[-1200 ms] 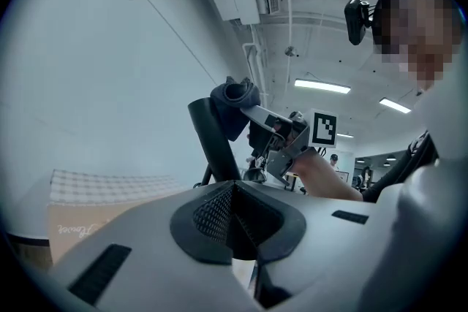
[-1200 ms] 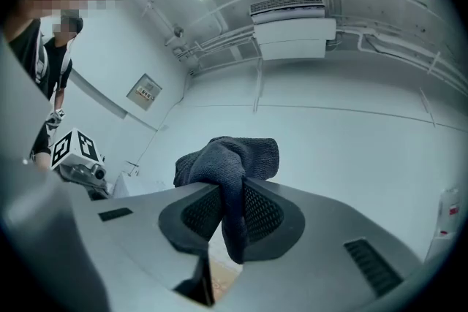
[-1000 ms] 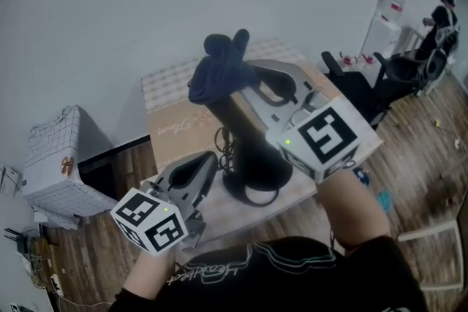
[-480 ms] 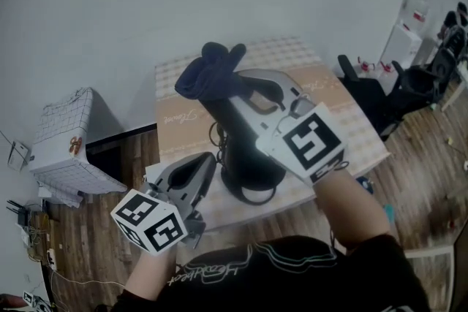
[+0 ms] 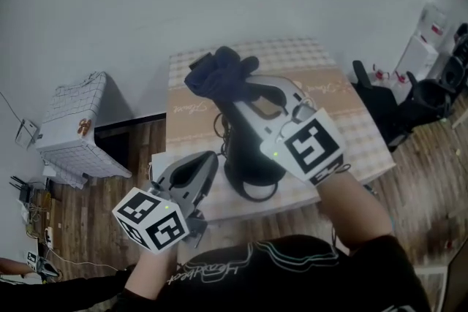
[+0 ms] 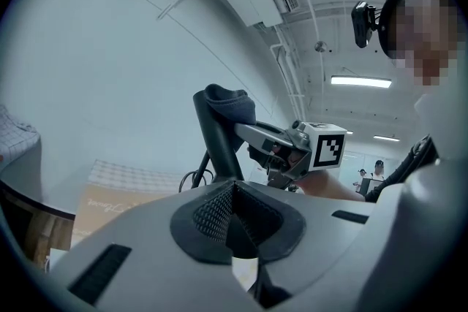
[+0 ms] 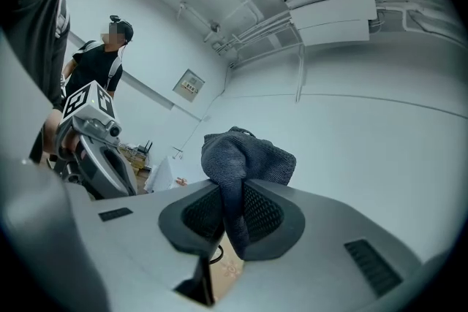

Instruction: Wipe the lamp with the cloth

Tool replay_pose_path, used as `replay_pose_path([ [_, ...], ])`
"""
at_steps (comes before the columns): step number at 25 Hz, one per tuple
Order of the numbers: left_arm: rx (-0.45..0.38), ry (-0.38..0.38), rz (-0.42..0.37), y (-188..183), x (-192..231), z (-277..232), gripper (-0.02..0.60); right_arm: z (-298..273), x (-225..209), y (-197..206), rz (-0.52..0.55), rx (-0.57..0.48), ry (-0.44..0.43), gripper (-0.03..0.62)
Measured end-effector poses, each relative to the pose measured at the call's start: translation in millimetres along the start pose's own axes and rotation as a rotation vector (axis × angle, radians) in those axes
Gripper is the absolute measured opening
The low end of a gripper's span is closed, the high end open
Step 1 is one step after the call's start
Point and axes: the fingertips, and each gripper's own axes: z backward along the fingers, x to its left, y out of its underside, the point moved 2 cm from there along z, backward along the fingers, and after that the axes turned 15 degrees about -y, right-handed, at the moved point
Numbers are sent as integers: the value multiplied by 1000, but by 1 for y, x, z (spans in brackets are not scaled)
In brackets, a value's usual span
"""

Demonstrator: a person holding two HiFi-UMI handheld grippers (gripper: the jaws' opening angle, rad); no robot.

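Since a second ago, neither gripper has shifted noticeably relative to the lamp (image 5: 251, 166); the right gripper (image 5: 235, 88) has stayed at the lamp's top and the left gripper (image 5: 210, 161) has stayed low beside the base.

Right gripper: jaws clamped on the dark blue cloth (image 5: 218, 72). In the right gripper view, a fold of the fabric runs down between the two ribbed pads and the rest bunches above them. The cloth sits against the upper end of the black lamp post, well above the table (image 5: 346, 110).

Left gripper: jaws together, with nothing between them. The tips point toward the lamp's round base, near it but apart from it. The left gripper view looks up along the post to the cloth and the right gripper.

Lamp: upright on the table near the person's edge. A white quilted box (image 5: 77, 126) stands on the floor to the left.
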Motion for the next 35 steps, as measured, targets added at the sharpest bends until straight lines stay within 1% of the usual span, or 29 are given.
replay_pose_path([
  [7, -9, -35, 12, 4, -1, 10, 0, 5, 13, 16, -15, 23, -20, 57],
  [20, 6, -49, 29, 26, -24, 16, 0, 27, 40, 53, -39, 80, -50, 57],
  [35, 21, -97, 62, 52, -39, 18, 0, 55, 67, 97, -71, 126, -83, 57],
])
